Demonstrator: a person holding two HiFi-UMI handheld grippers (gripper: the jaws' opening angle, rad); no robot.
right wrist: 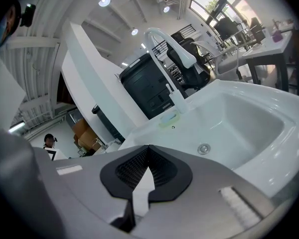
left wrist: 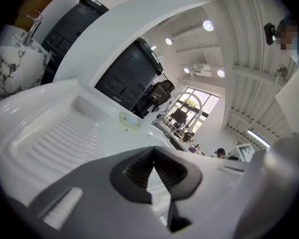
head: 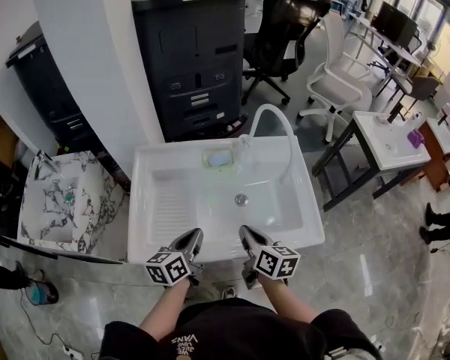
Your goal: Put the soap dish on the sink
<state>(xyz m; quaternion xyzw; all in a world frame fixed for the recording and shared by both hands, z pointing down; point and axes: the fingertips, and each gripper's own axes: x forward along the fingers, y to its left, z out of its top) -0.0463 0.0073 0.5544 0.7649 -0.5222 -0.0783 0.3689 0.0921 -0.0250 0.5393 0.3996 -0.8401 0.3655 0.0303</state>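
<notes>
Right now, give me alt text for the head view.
A white sink seen from above, a soap dish on its back ledge beside the curved faucet. The left gripper and right gripper, both shut and empty, hover at its near rim.

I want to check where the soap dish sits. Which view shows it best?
The head view: the soap dish sits in plain sight, from above, on the sink's back ledge. Both gripper views show it only small and far beyond the jaws.
</notes>
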